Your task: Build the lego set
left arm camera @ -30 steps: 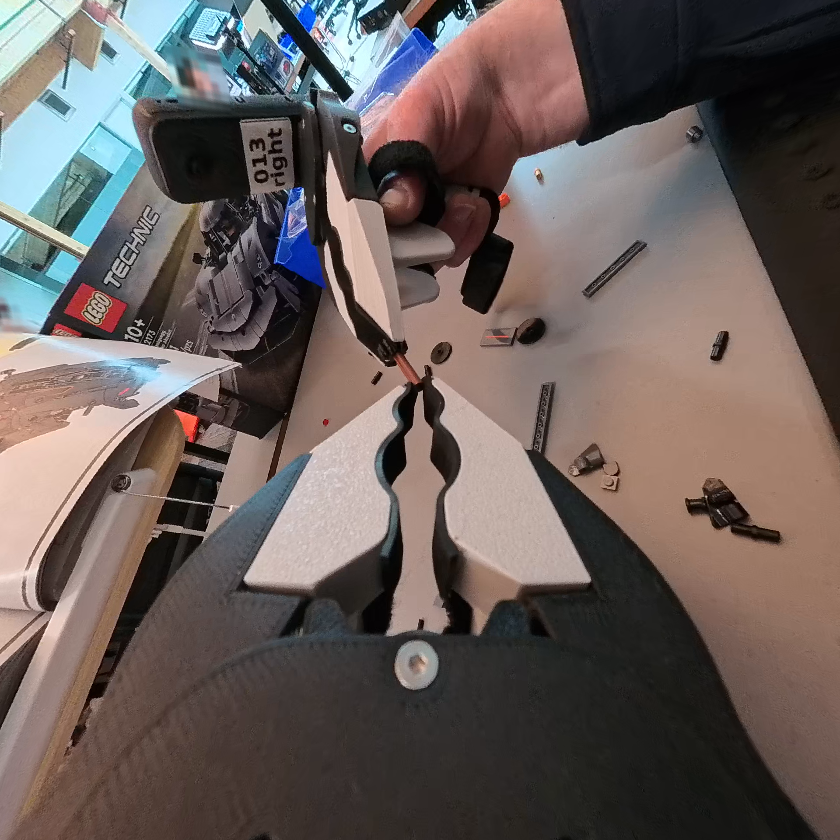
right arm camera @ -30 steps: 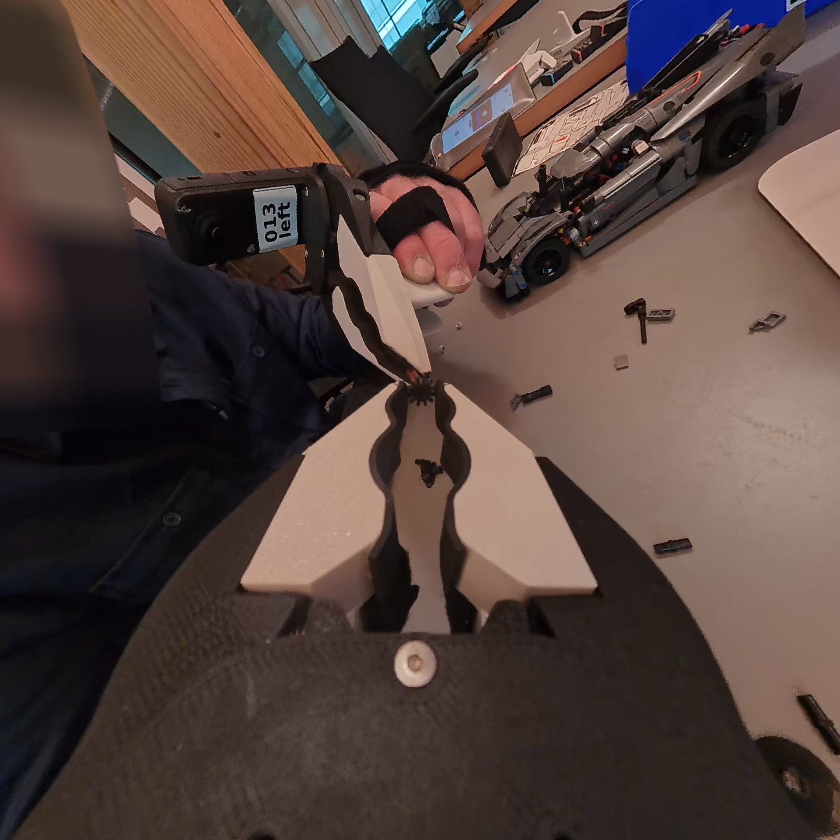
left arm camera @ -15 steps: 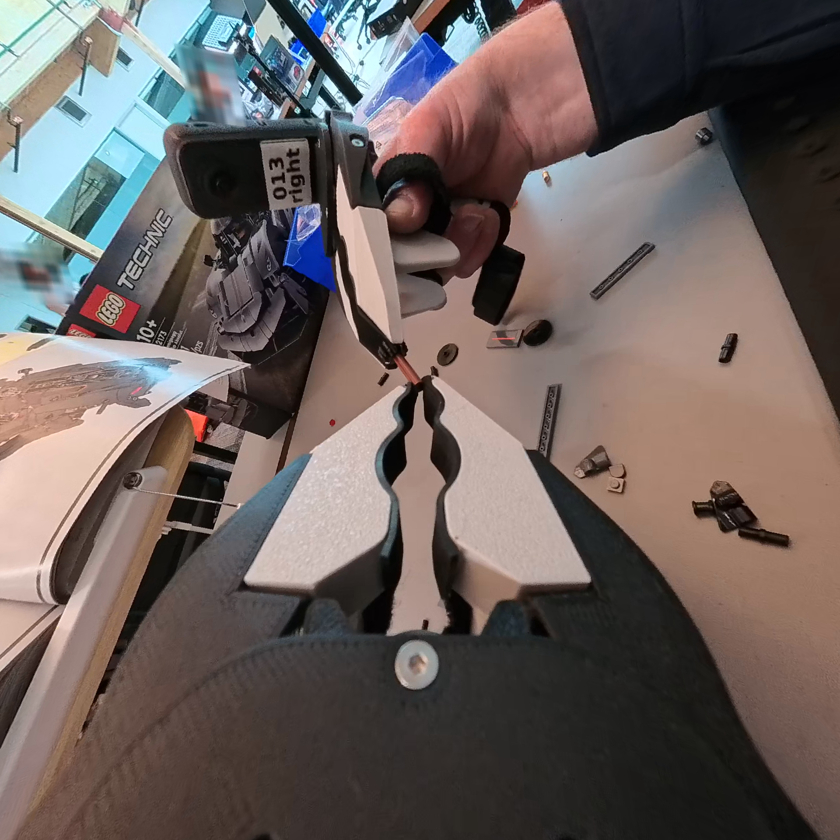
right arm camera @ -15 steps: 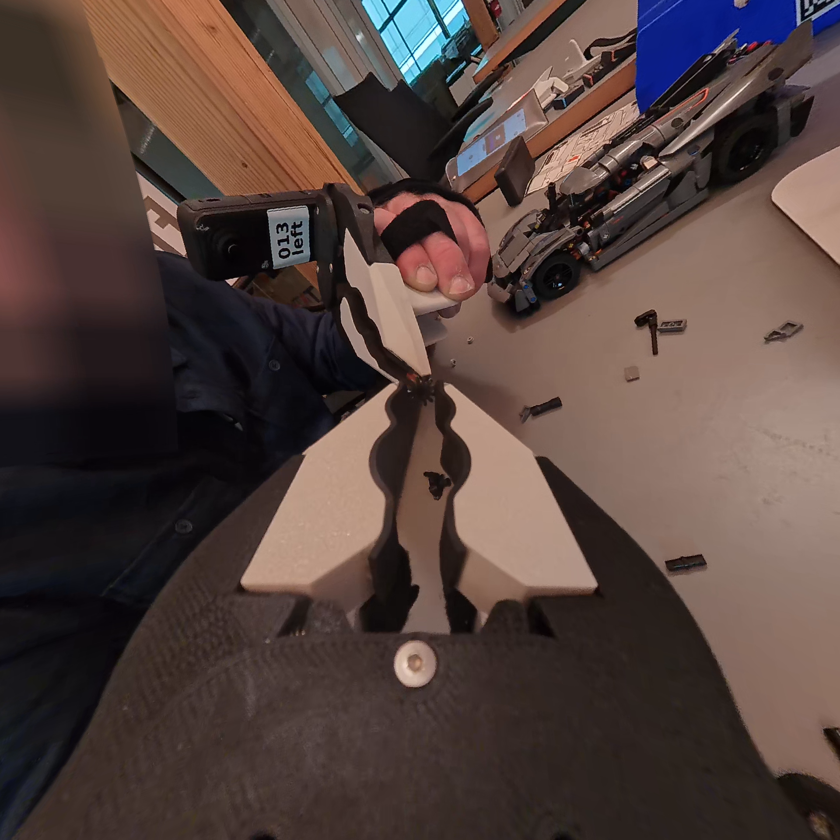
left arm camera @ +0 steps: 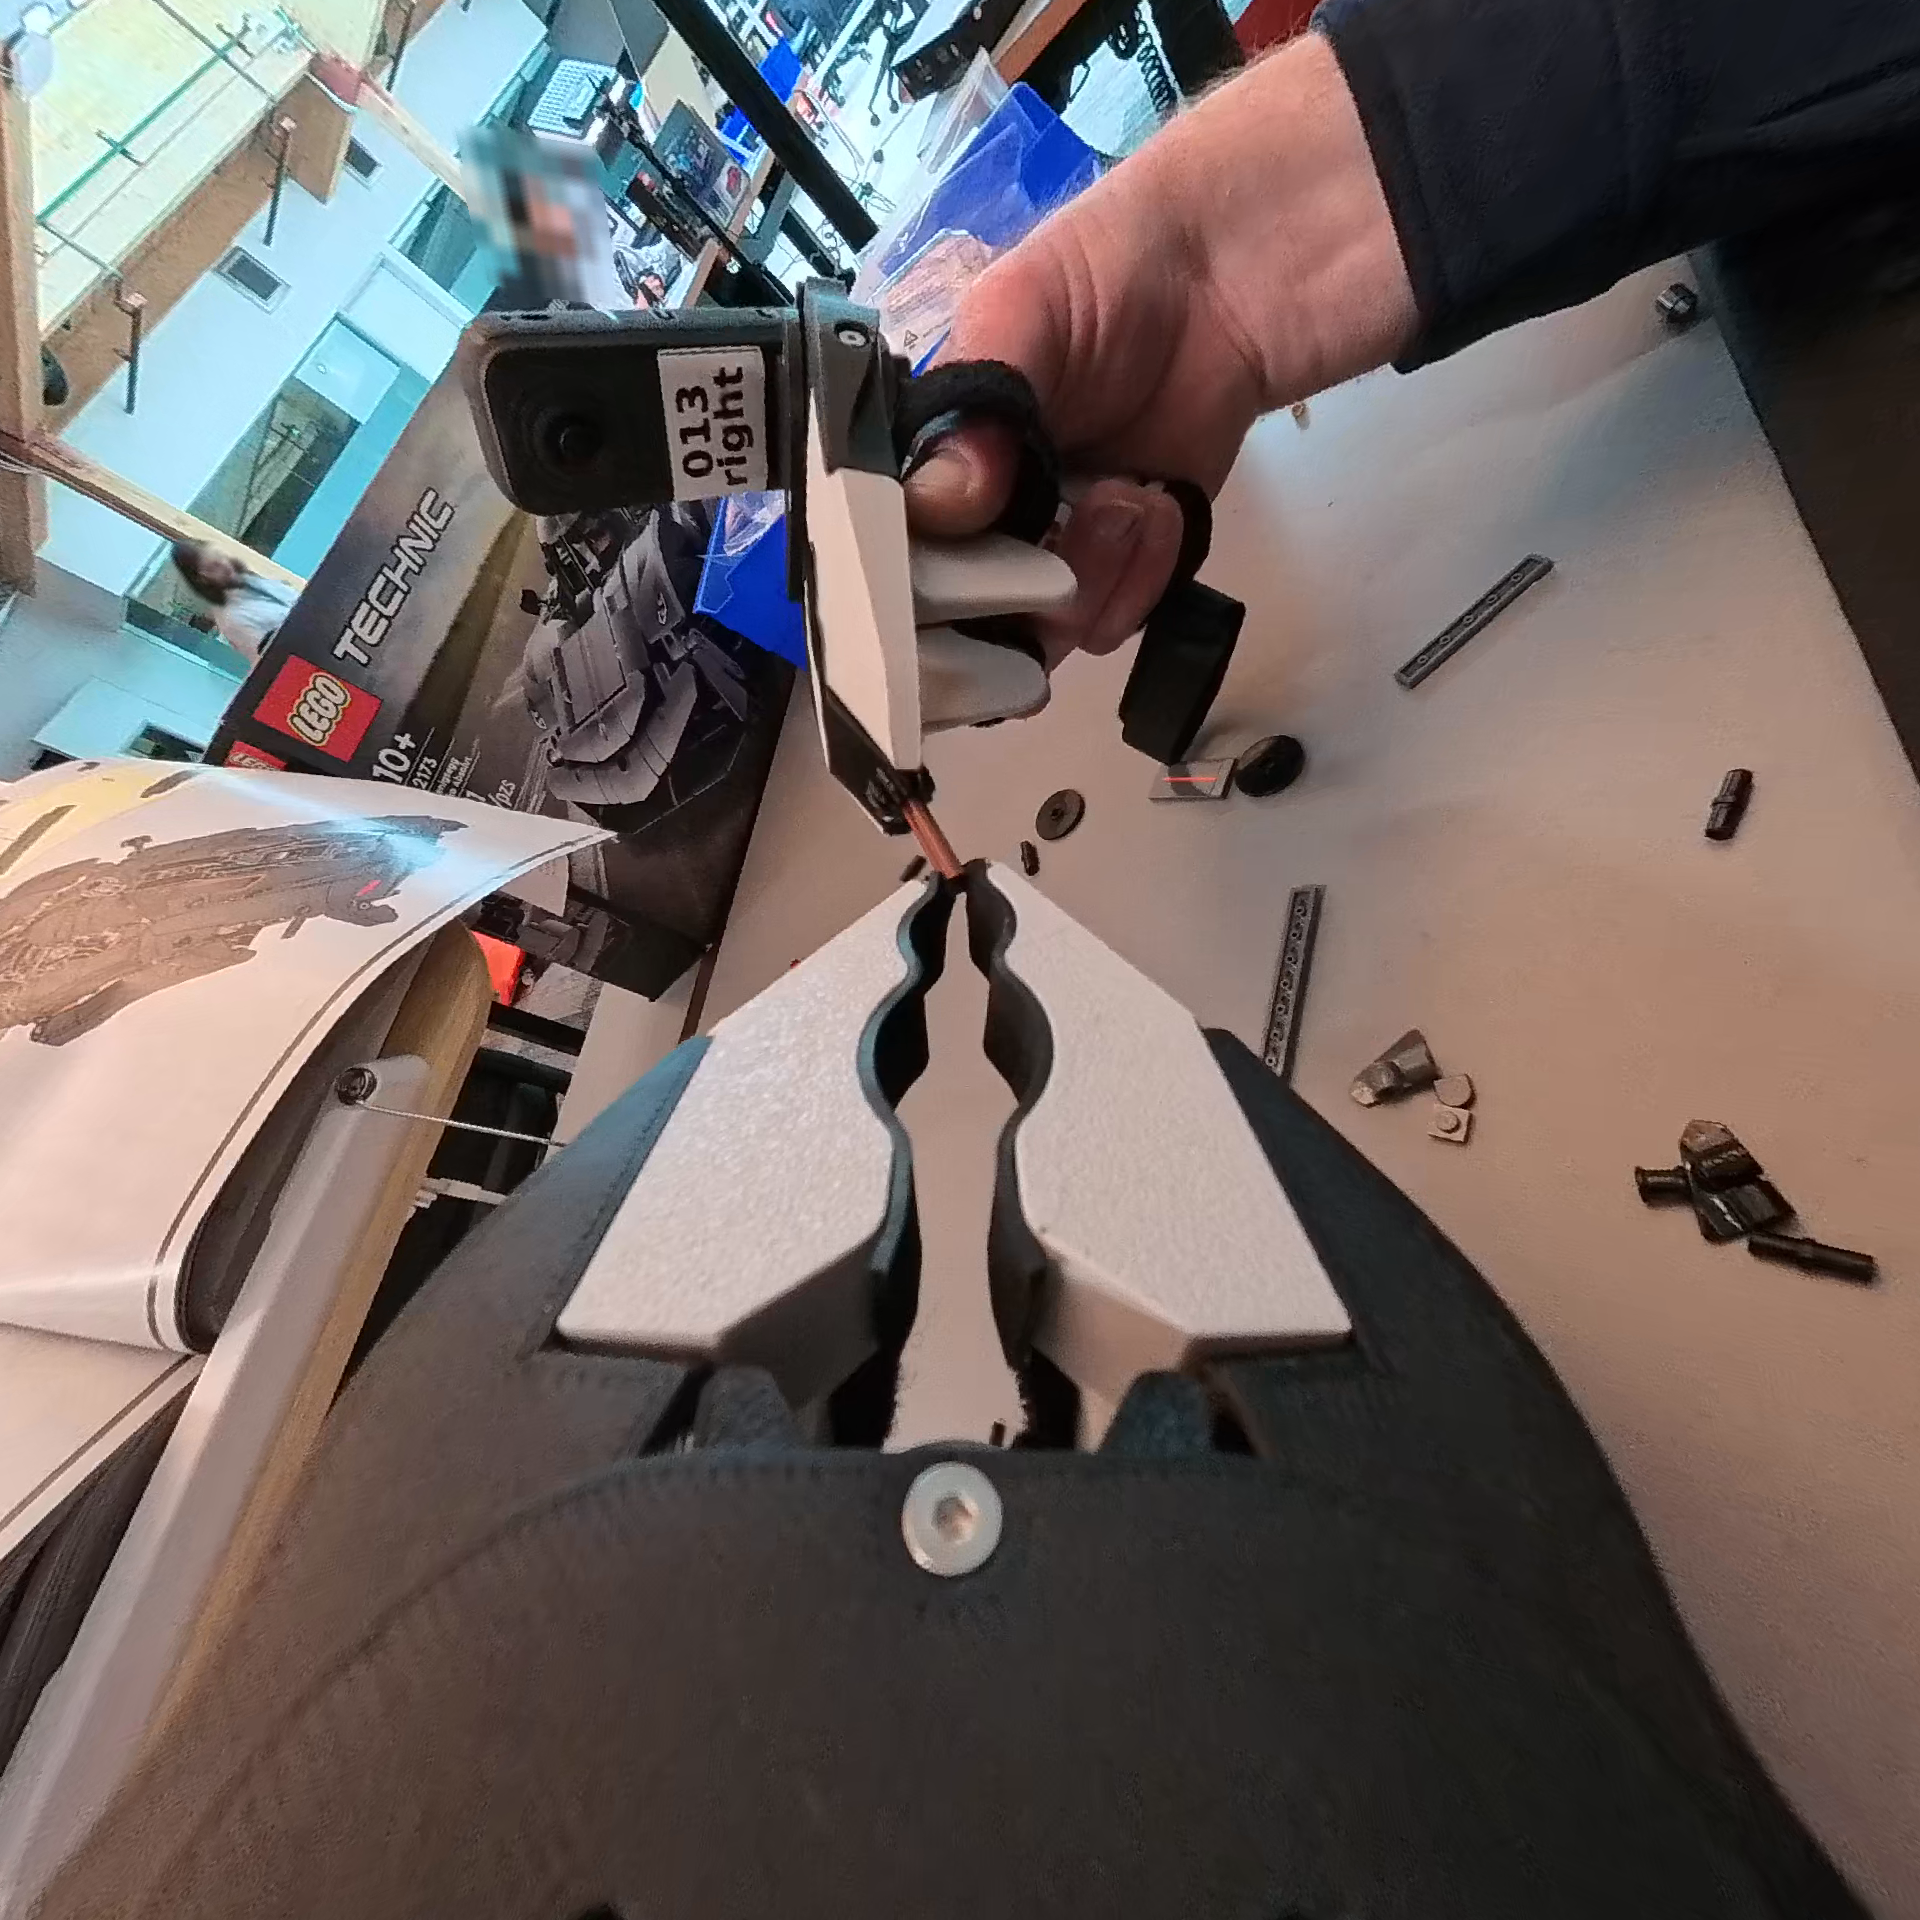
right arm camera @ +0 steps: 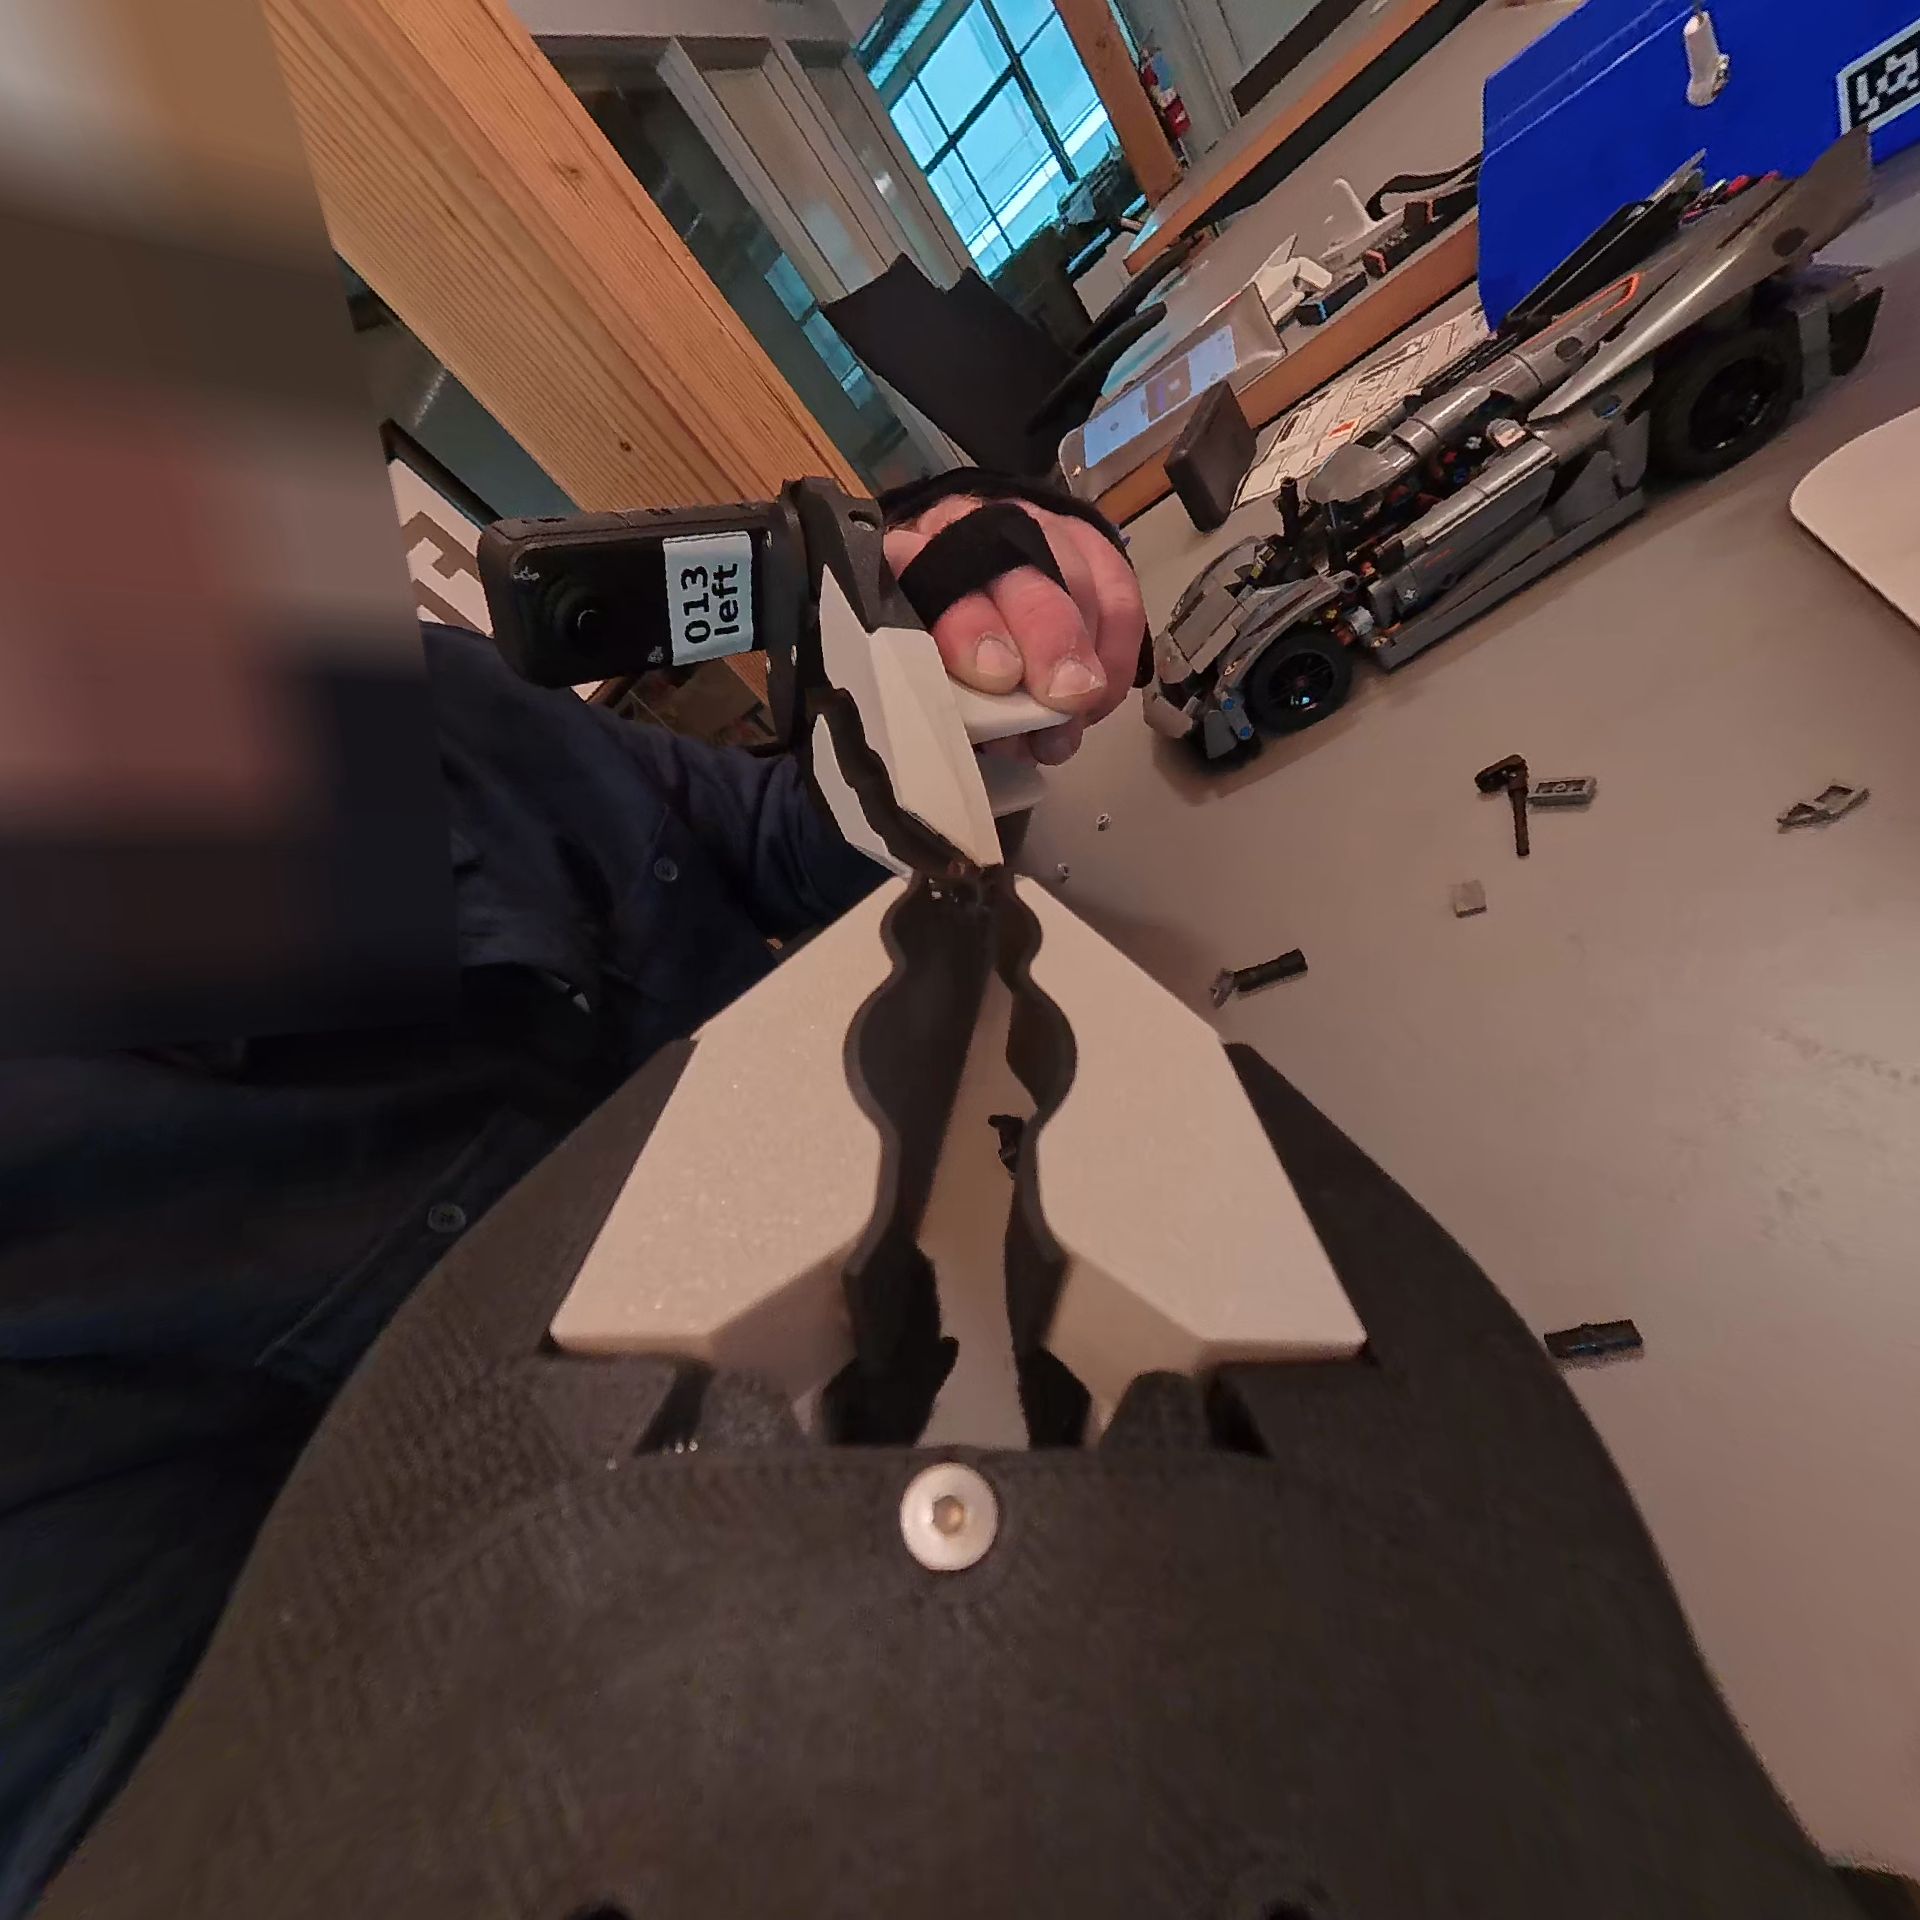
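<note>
- In the left wrist view, the left gripper [left arm camera: 953, 902] is seen with its tips pinched nearly together on a small dark piece [left arm camera: 948, 885]; most of that piece is hidden between the pads, so its kind cannot be told.
- A reddish-brown axle [left arm camera: 933, 844] is held by the narrowed tips of the right gripper [left arm camera: 896, 806], and its far end is met by the left gripper's tips.
- In the right wrist view, the meeting point [right arm camera: 956, 883] is blurred, and the axle cannot be made out there.
- Loose dark parts [left arm camera: 1720, 1195] and a grey beam [left arm camera: 1291, 977] are scattered on the grey table [left arm camera: 1558, 935], well apart from the grippers.
- Farther off, a grey model car [right arm camera: 1507, 540] is parked on the table.
- An open instruction booklet [left arm camera: 208, 935] is cut off at the left edge, and the set's box [left arm camera: 540, 665] is partly covered behind it.
</note>
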Demonstrator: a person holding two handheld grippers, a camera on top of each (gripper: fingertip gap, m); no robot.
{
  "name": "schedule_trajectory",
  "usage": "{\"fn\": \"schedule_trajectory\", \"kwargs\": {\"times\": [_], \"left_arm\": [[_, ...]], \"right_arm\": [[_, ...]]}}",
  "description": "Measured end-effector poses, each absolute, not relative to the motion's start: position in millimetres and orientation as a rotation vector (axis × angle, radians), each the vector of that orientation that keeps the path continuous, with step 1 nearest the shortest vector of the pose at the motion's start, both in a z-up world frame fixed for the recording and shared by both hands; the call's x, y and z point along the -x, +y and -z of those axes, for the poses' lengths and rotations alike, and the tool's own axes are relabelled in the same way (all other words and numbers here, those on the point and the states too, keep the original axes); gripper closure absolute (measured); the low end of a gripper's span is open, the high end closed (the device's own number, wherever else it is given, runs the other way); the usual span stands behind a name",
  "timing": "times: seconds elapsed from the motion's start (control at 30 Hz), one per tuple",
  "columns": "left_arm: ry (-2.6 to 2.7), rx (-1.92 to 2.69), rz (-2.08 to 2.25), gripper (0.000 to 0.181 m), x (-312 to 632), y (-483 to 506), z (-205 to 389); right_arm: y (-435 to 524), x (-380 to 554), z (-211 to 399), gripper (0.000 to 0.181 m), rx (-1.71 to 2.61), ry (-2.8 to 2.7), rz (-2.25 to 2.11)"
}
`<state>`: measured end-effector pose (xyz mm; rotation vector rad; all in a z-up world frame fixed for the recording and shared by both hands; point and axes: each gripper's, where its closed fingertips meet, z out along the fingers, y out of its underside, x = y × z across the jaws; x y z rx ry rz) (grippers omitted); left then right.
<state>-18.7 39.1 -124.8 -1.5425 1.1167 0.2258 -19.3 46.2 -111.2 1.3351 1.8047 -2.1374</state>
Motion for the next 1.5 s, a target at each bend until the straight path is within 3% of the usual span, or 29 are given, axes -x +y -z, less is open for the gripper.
{"fn": "schedule_trajectory", "kwargs": {"times": [1.5], "left_arm": [[1.136,1.593,-0.239,0.18,19.8,43.5,137.9]], "right_arm": [[41.5,24.0,125.7,0.171,-1.433,1.939,2.02]]}}
